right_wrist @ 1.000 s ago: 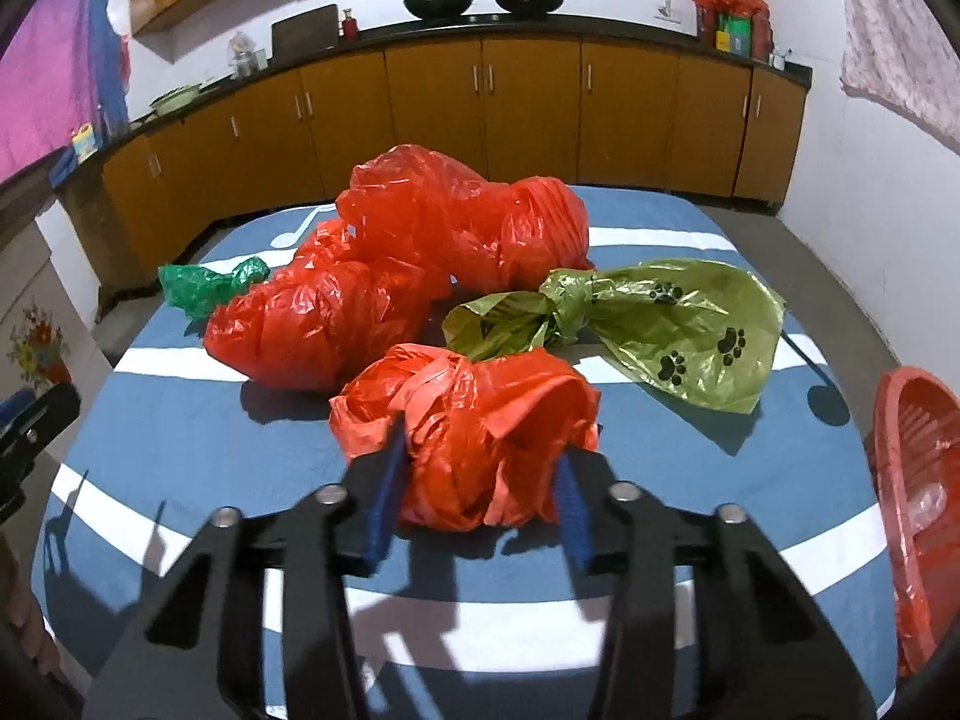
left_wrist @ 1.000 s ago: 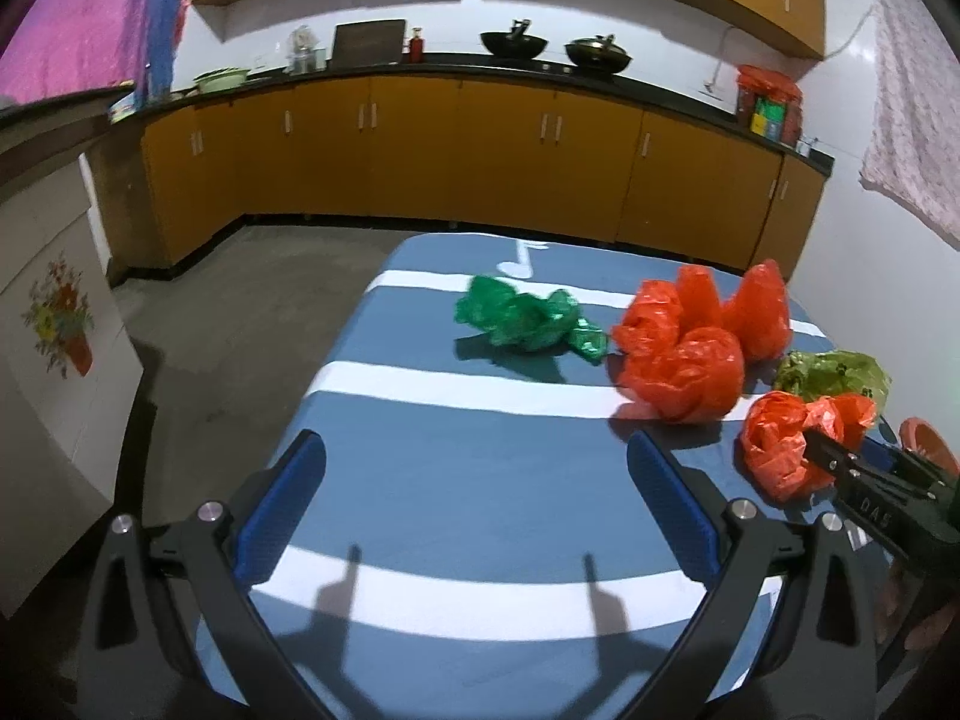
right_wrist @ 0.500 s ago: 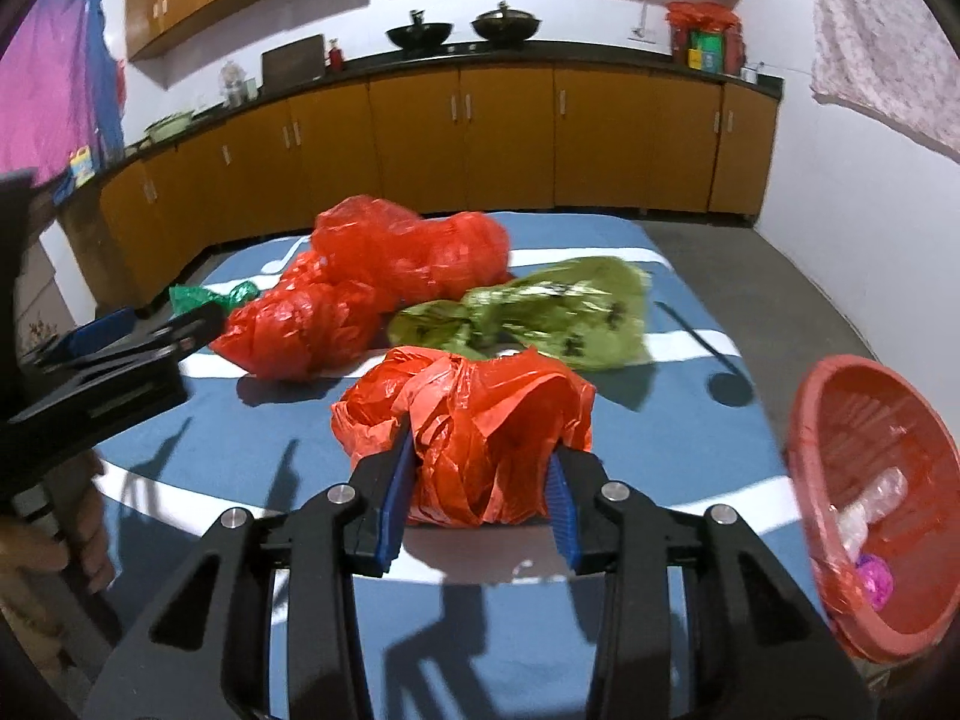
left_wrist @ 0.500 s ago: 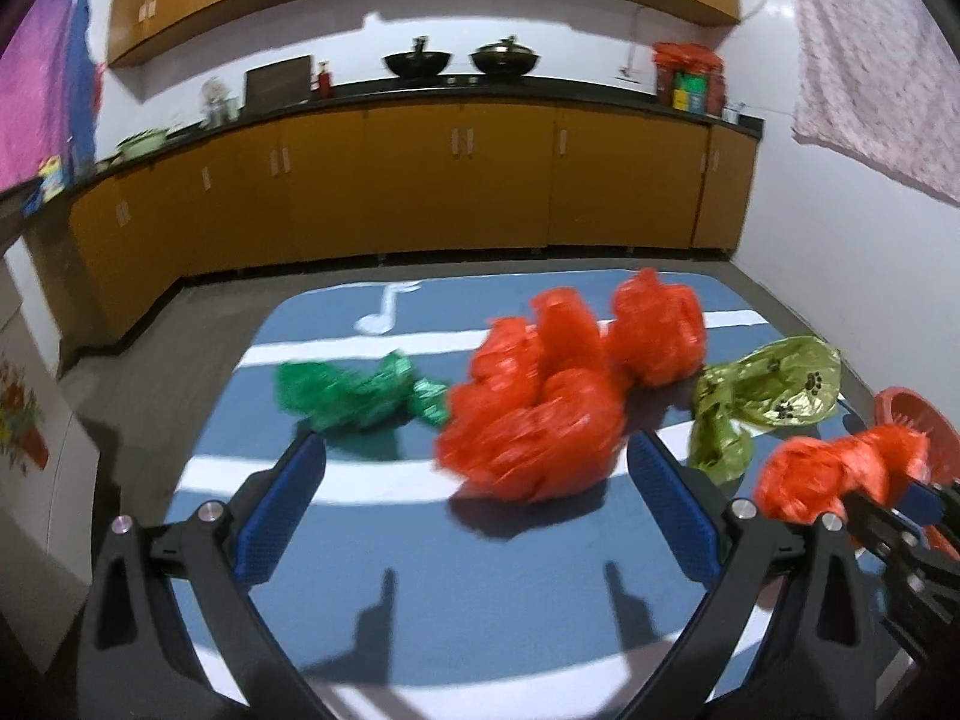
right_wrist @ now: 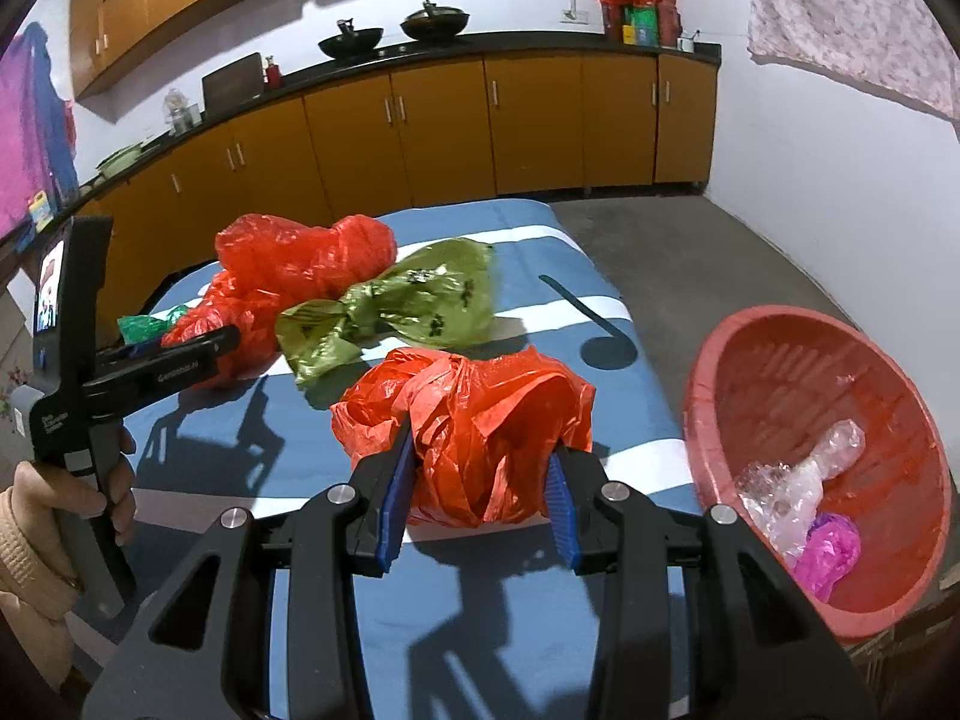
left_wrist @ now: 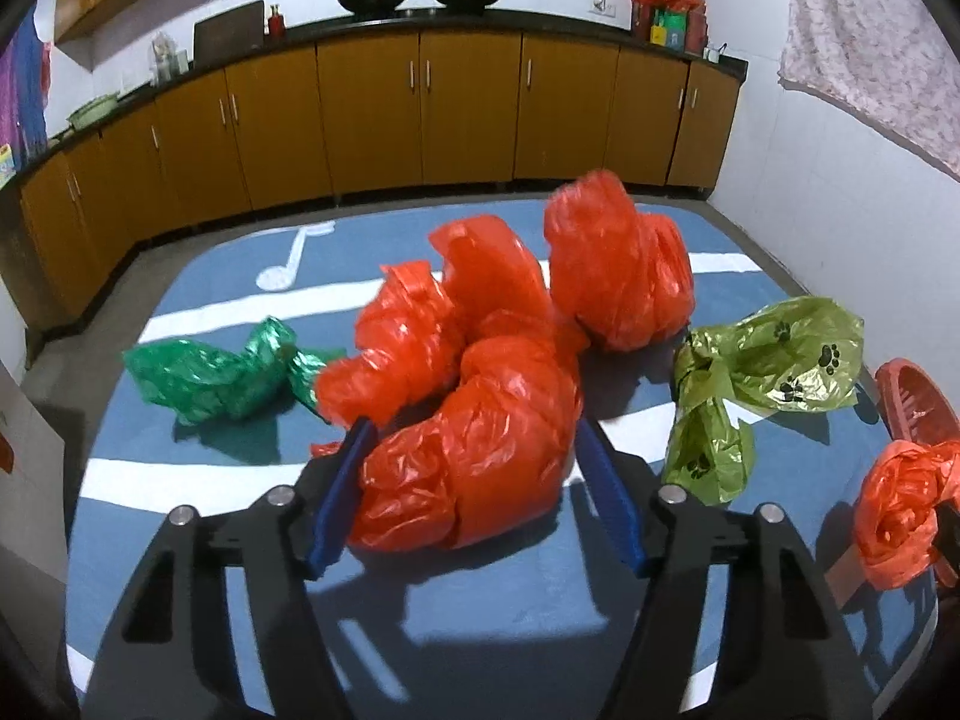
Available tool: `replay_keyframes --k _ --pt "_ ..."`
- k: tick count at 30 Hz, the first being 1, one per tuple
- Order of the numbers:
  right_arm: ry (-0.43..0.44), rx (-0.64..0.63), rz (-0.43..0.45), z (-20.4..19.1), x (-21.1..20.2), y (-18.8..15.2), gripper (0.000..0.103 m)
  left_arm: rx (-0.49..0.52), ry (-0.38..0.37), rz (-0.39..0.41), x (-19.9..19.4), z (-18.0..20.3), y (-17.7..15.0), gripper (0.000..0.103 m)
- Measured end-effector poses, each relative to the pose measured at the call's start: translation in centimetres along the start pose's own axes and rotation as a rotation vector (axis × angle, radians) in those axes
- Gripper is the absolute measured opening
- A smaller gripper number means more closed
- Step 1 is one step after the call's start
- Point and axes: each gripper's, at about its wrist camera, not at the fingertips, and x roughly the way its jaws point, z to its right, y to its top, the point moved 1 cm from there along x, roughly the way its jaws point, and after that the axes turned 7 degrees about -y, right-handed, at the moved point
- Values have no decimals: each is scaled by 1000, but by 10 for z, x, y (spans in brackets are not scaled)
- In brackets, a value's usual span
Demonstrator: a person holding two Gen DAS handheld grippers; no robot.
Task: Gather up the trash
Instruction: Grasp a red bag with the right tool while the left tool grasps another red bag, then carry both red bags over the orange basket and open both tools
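A large crumpled red bag (left_wrist: 480, 450) lies on the blue-clothed table (left_wrist: 240, 540). My left gripper (left_wrist: 474, 480) straddles it, its jaws closing, and both blue pads (left_wrist: 342, 498) touch the bag's sides. My right gripper (right_wrist: 480, 480) is shut on a smaller red bag (right_wrist: 480, 414) and holds it above the table's right part, next to a red basket (right_wrist: 798, 372). That held bag (left_wrist: 894, 516) also shows at the right edge of the left wrist view. From the right wrist view, the left gripper (right_wrist: 222, 342) reaches into the red pile.
More bags lie on the table: two red ones (left_wrist: 618, 276), a dark green one (left_wrist: 210, 372) at the left and an olive paw-print one (left_wrist: 774, 360). The basket holds clear plastic (right_wrist: 798, 474) and a pink bag (right_wrist: 831, 546). Cabinets (left_wrist: 420, 114) line the far wall.
My left gripper swung right and forward over the large red bag, and its jaws narrowed around it. The right gripper carried its red bag right, toward the basket.
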Motion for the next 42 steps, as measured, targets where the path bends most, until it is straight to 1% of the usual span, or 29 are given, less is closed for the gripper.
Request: replay_keyframes --k 2,6,9,12,18,25,31,42 --pt "-1 6 -2 2 0 -1 40 5 -9 -13 0 -1 -4 58" --pt "-2 16 -1 5 -2 -2 40 15 -26 -16 -1 4 -6 43" --pt "-2 19 7 6 -8 -2 40 11 -43 -12 -10 5 -9 39" --pt "-2 21 17 9 -13 -1 40 10 -50 2 -23 5 -15 39" --pt "-4 29 45 12 -30 1 40 11 -59 35 -64 4 -32 39" --pt "-9 39 94 20 -57 5 40 1 -69 79 -107 6 -38 39" --pt "-33 55 128 33 -77 7 40 19 -96 129 -138 23 -34 39" --pt "-99 114 161 76 -98 4 40 77 -163 155 -161 70 -28 39"
